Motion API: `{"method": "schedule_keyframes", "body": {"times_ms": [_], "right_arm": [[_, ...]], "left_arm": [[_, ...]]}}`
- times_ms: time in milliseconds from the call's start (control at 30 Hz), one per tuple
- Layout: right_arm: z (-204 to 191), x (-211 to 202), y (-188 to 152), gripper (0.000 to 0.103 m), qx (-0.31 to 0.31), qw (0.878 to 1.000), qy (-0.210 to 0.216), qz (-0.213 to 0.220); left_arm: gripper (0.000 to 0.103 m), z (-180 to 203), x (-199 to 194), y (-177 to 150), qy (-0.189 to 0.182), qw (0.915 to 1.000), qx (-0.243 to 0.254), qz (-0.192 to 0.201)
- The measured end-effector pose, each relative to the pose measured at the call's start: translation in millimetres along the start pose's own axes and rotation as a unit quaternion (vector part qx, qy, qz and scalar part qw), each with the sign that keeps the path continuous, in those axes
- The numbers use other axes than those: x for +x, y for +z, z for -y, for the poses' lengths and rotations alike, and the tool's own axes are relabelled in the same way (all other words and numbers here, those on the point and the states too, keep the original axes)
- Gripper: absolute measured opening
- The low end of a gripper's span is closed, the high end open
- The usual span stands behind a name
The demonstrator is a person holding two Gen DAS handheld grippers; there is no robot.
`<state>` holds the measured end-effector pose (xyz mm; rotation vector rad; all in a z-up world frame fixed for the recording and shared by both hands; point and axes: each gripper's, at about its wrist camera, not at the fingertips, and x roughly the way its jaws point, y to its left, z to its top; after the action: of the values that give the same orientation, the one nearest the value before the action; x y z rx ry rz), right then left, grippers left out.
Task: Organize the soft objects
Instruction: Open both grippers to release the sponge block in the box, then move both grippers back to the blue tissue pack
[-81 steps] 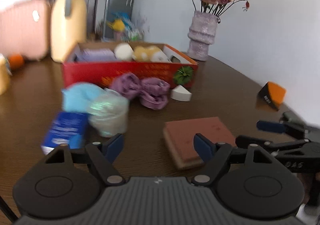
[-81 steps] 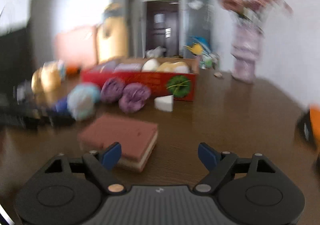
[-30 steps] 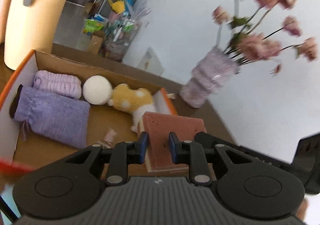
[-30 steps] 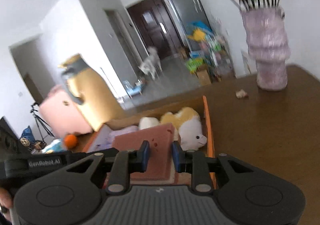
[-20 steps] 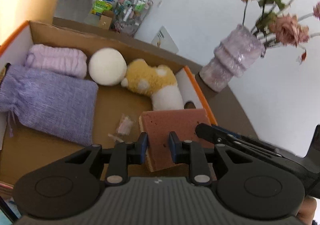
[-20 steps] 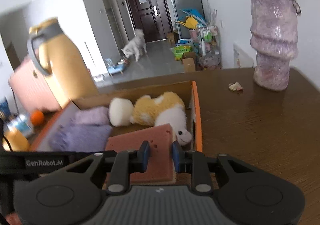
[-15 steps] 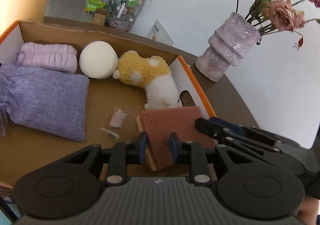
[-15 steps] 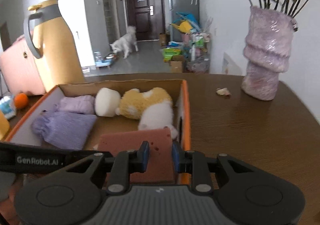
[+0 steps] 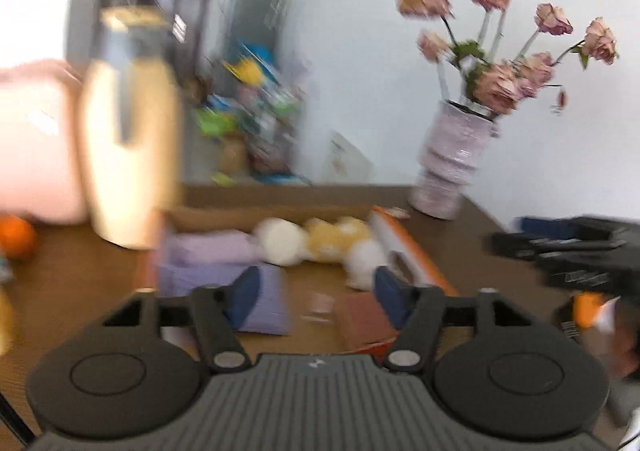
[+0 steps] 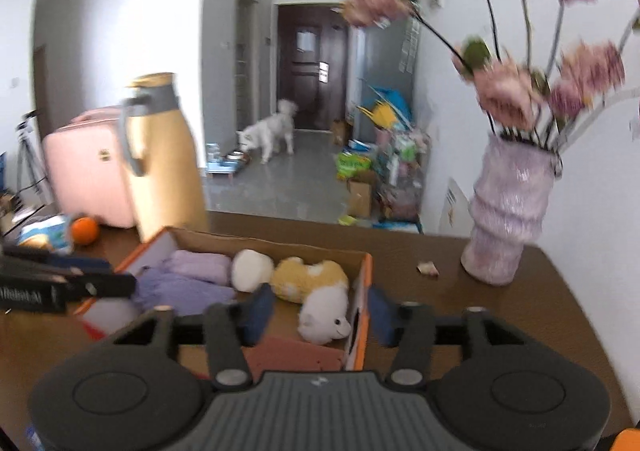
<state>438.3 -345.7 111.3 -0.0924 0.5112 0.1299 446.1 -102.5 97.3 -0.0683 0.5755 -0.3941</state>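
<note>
Right wrist view: both grippers, right (image 10: 314, 313) and left (image 9: 316, 293), opening empty; the released sponge (image 10: 292, 357) could catch the box (image 10: 366, 291) edge.

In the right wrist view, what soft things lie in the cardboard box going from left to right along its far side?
Lilac knitted roll → white ball → yellow and white plush toy.
</note>
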Motion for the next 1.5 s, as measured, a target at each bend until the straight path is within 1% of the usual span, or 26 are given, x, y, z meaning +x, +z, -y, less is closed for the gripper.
{"method": "schedule_keyframes", "body": {"times_ms": [33,67,133,233,300,400,533,600,667,767,900,967,1067,1133,1200,1233,1267,1333,1367,1433,1500], "right_arm": [[-2.6,-9.8,-1.0,0.061,-0.003,1.0,0.002,0.01],[-5.1,-19.1,-2.8,0.063,-0.006,1.0,0.006,0.022],[-9.7,-36.0,-7.2,0.076,-0.003,0.999,0.006,0.053],[-25.4,-55.4,-15.7,0.078,-0.016,0.996,-0.004,0.093],[-36.8,-66.4,-21.0,0.078,-0.029,0.994,-0.002,0.109],[-52.2,-82.8,-24.0,0.082,-0.042,0.991,0.002,0.127],[-62.4,-98.0,-31.1,0.083,-0.046,0.989,0.002,0.142],[-65.4,-104.9,-41.0,0.083,-0.038,0.989,0.004,0.146],[-66.1,-111.9,-56.8,0.083,-0.021,0.989,0.011,0.149],[-68.6,-122.7,-85.5,0.083,-0.005,0.99,0.019,0.142],[-77.5,-142.5,-125.9,0.084,-0.001,0.991,0.017,0.134],[-83.6,-154.4,-148.5,0.085,0.0,0.991,0.023,0.128],[-93.9,-169.3,-181.2,0.085,0.003,0.993,0.03,0.111],[-102.3,-178.6,-199.3,0.085,-0.003,0.994,0.037,0.099],[-109.0,-187.3,-216.6,0.087,-0.002,0.995,0.044,0.086],[-112.7,-190.4,-225.0,0.087,0.003,0.996,0.05,0.074],[-114.7,-192.3,-232.1,0.087,0.01,0.996,0.057,0.061],[-119.3,-197.2,-245.3,0.087,0.023,0.996,0.073,0.045],[-121.4,-198.8,-249.6,0.087,0.023,0.996,0.078,0.039],[-125.4,-200.8,-254.7,0.087,0.014,0.996,0.077,0.032],[-127.1,-201.3,-256.9,0.087,0.006,0.997,0.067,0.031]], "left_arm": [[0.086,-3.4,-12.7,-2.7,0.025,0.9995,0.009,0.016],[0.087,-6.5,-26.4,-7.5,0.057,0.9976,0.017,0.036],[0.088,-10.7,-48.4,-17.2,0.096,0.993,0.021,0.066],[0.091,-12.9,-74.3,-29.2,0.119,0.9882,0.017,0.094],[0.091,-12.4,-89.5,-35.9,0.125,0.9864,0.017,0.106],[0.094,-7.7,-107.0,-43.0,0.13,0.9839,0.024,0.12],[0.094,-3.4,-129.2,-53.3,0.131,0.9817,0.029,0.135],[0.095,-1.7,-138.2,-62.2,0.132,0.9803,0.031,0.143],[0.095,0.0,-147.3,-78.6,0.138,0.9783,0.03,0.151],[0.096,6.2,-159.7,-108.9,0.153,0.9752,0.05,0.152],[0.098,15.5,-186.4,-155.9,0.153,0.972,0.074,0.162],[0.099,18.4,-198.1,-174.7,0.149,0.9725,0.075,0.162],[0.099,17.8,-216.8,-205.2,0.151,0.9753,0.062,0.148],[0.099,15.0,-227.6,-221.2,0.153,0.9779,0.041,0.136],[0.1,10.6,-235.6,-235.9,0.144,0.9823,0.022,0.119],[0.1,9.4,-236.8,-242.0,0.14,0.9838,0.019,0.11],[0.1,8.6,-236.5,-247.9,0.143,0.9843,0.019,0.102],[0.1,8.3,-232.5,-259.7,0.159,0.9834,0.024,0.084],[0.1,8.3,-231.2,-263.1,0.16,0.9837,0.024,0.078],[0.1,5.1,-227.0,-267.1,0.155,0.9857,0.018,0.065],[0.1,2.9,-222.8,-267.2,0.152,0.9864,0.017,0.061]]}}
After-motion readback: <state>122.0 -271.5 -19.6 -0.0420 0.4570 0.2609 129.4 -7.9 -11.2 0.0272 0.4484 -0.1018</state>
